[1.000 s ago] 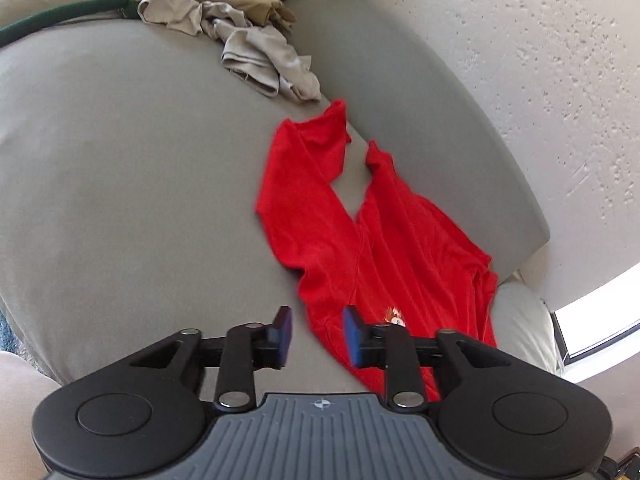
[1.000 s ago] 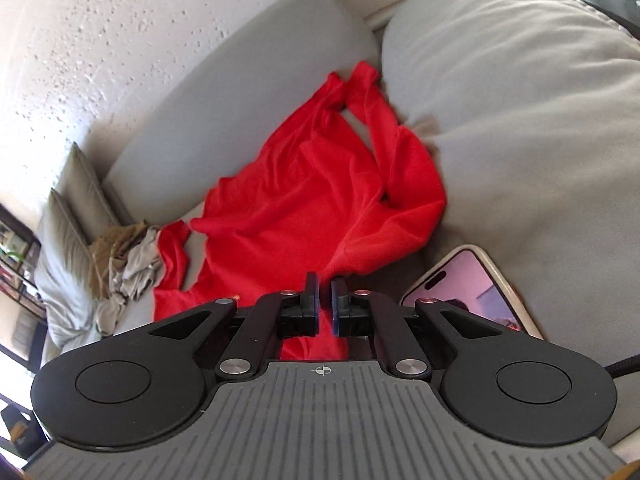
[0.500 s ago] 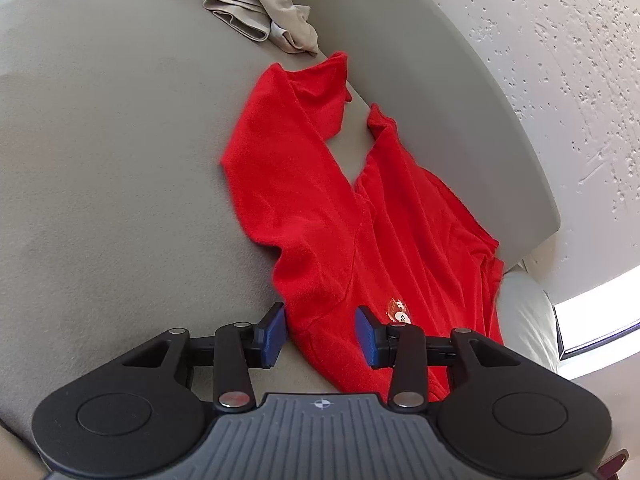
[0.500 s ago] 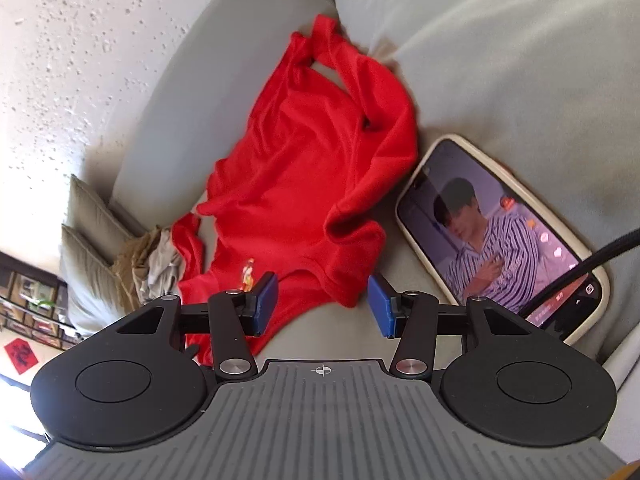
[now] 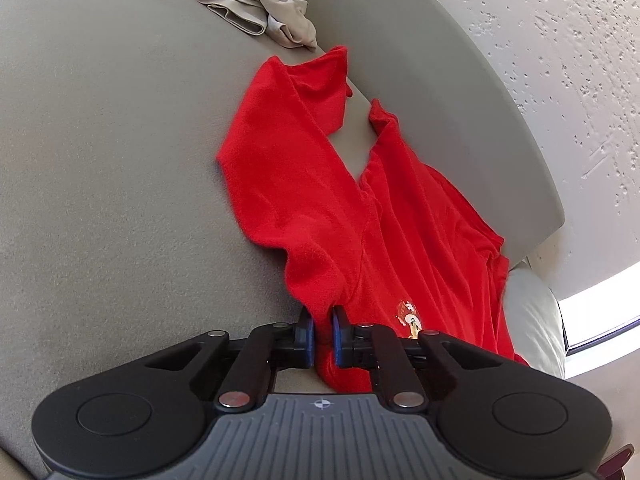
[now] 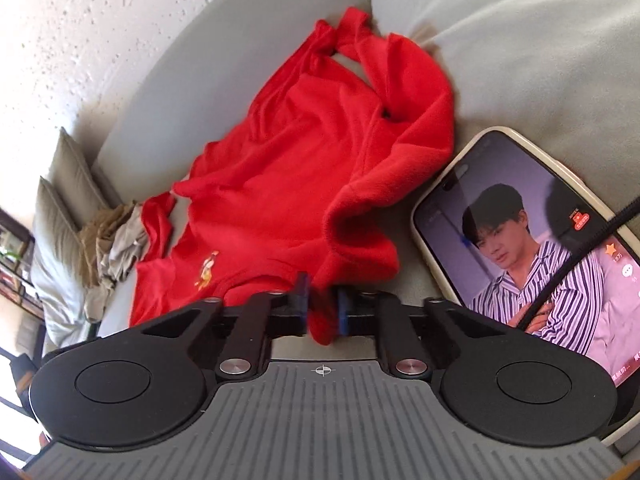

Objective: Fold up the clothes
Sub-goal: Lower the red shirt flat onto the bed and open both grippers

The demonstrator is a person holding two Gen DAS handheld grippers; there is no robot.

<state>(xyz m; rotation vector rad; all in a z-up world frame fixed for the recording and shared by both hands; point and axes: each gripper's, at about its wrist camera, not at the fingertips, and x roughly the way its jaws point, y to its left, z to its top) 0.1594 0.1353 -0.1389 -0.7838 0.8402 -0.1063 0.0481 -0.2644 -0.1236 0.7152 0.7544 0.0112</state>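
A red long-sleeved shirt (image 5: 384, 216) with a small printed emblem (image 5: 408, 316) lies crumpled on a grey sofa seat against the backrest. My left gripper (image 5: 322, 332) is shut on the shirt's near edge, red cloth pinched between its blue pads. In the right wrist view the same red shirt (image 6: 304, 168) spreads across the seat, emblem (image 6: 206, 270) at the lower left. My right gripper (image 6: 323, 308) is shut on a fold of the shirt's near edge, and the cloth bulges between its blue pads.
A heap of beige clothes (image 5: 256, 8) lies further along the sofa, also visible as the beige heap (image 6: 112, 240) beside grey cushions (image 6: 60, 200). A phone (image 6: 532, 240) with a lit screen lies right of the shirt, a black cable (image 6: 580, 256) across it. A textured white wall (image 5: 560, 60) stands behind.
Both grippers were open half a second ago at the shirt's near edge; both have now closed on the red cloth. The left moved closer to the shirt.
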